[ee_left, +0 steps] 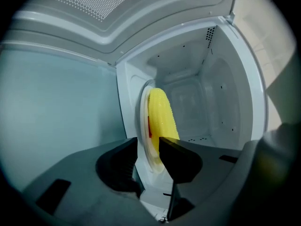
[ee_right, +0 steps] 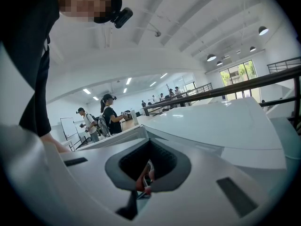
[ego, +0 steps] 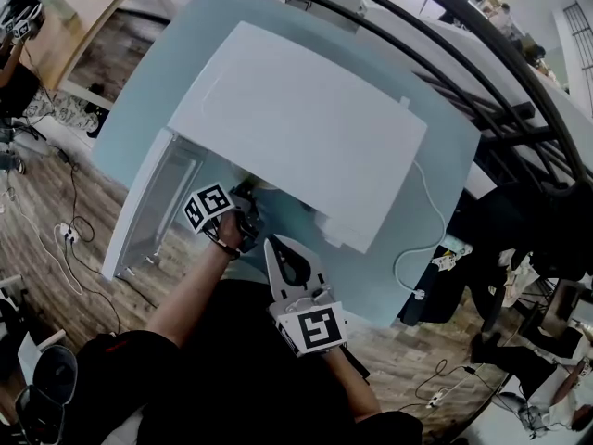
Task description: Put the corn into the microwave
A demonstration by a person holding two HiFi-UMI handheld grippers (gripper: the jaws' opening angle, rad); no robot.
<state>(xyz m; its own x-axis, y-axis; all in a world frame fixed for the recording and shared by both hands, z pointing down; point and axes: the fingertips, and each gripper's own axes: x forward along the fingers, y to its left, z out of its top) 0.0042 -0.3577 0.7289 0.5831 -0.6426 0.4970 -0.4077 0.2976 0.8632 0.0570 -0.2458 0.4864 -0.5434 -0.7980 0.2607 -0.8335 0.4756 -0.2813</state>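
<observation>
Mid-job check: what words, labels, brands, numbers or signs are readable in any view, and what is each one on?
No readable text in any view.
microwave: plain white casing, no brand or label showing.
marker cubes: black-and-white square patterns, no letters or digits.
whiteboard, far off in the right gripper view: too small to read.

Yellow corn (ee_left: 162, 112), white microwave (ego: 296, 123)
Corn yellow with dotted kernels; plate (ee_left: 142, 121) white; microwave white inside and out, door (ee_left: 94, 8) mesh dotted; table (ego: 139, 109) pale blue; left gripper (ee_left: 149, 149) dark grey; floor (ego: 56, 202) brown wood.
</observation>
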